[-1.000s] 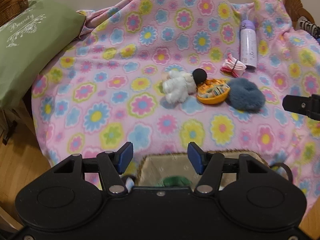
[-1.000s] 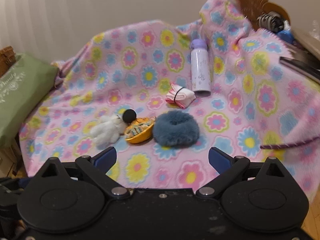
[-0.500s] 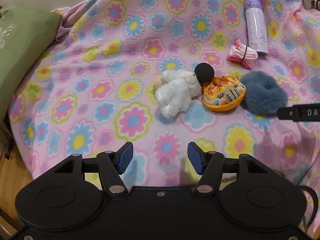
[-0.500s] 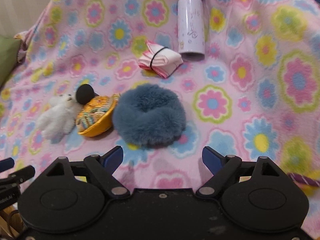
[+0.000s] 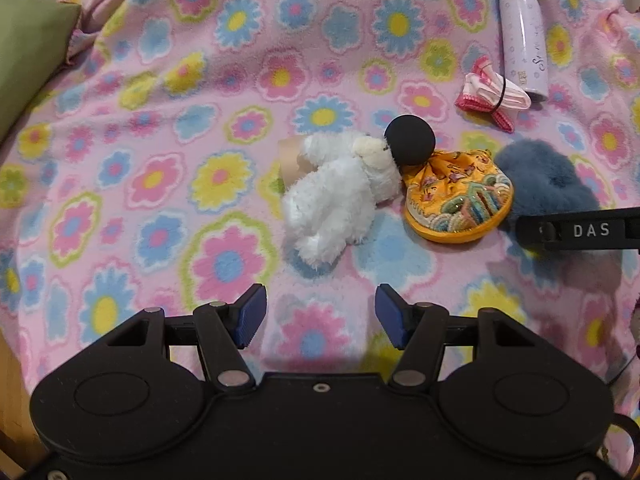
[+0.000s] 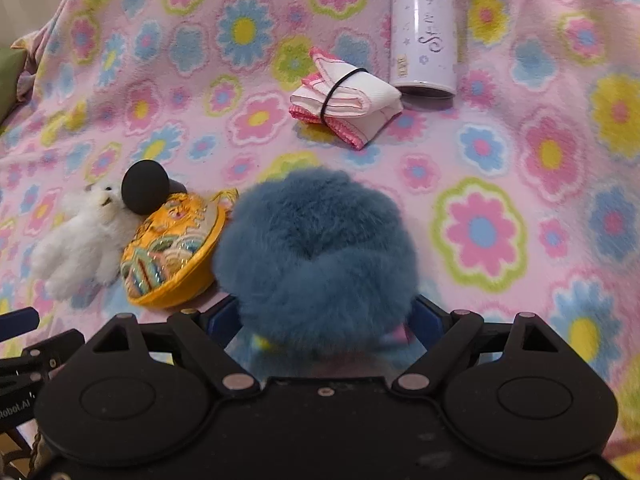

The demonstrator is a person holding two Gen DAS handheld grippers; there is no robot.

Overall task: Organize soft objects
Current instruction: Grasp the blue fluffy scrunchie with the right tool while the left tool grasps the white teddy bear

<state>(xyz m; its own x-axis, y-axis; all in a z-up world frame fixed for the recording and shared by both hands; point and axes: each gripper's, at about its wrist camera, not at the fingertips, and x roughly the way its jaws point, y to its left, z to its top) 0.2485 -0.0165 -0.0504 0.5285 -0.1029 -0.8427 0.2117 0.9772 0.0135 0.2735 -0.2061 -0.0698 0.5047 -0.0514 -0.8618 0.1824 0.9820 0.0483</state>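
A white plush bear [image 5: 340,192] lies on the flowered pink blanket [image 5: 160,140], its head against a black ball [image 5: 410,141] and an orange embroidered pouch [image 5: 460,204]. A blue fluffy scrunchie [image 6: 316,248] lies right of the pouch. My left gripper [image 5: 318,314] is open and empty, just short of the bear. My right gripper [image 6: 324,316] is open, its fingers on either side of the scrunchie's near edge, mostly hidden by the fur. The bear [image 6: 80,240] and pouch [image 6: 172,256] also show in the right wrist view.
A folded pink-and-white cloth [image 6: 346,100] with a black band lies beyond the scrunchie. A lilac bottle [image 6: 424,28] lies behind it. A green cushion [image 5: 28,64] sits at the blanket's left edge. The right gripper's finger [image 5: 580,230] shows in the left wrist view.
Both grippers have moved forward and down toward the blanket. The left one has neared the bear; the right one now straddles the scrunchie. The objects have not moved.
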